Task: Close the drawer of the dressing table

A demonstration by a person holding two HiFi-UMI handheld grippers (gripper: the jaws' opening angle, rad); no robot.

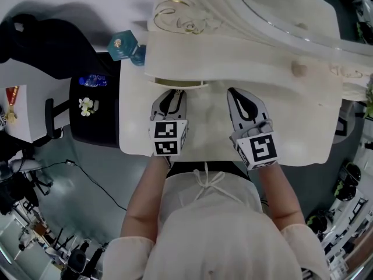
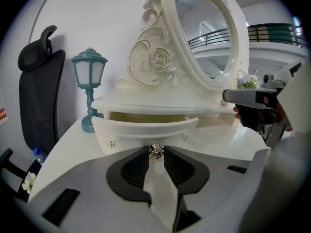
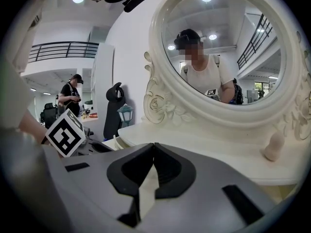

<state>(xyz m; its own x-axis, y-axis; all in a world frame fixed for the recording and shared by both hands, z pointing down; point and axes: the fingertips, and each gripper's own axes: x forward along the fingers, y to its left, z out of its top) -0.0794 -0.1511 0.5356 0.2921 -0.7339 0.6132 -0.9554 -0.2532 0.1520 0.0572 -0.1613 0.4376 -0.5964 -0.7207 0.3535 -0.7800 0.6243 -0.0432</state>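
The cream dressing table (image 1: 303, 127) has a small drawer (image 2: 146, 132) under its upper shelf, and the drawer stands pulled out, showing a yellowish inside. In the head view only a sliver of the drawer (image 1: 180, 84) shows below the shelf edge. My left gripper (image 2: 156, 148) points at the drawer front and is shut on its small metal knob (image 2: 156, 152), which sits between the fingertips. In the head view the left gripper (image 1: 174, 92) reaches the drawer. My right gripper (image 1: 232, 90) hovers over the tabletop just to the right. The right gripper (image 3: 153, 147) is shut with nothing in it.
An oval mirror (image 2: 206, 33) in a carved frame rises behind the drawer. A teal lantern lamp (image 2: 89, 89) stands at the table's left end, with a black office chair (image 2: 39, 101) beyond it. A small pear-shaped knob (image 3: 273, 147) sits on the shelf at right.
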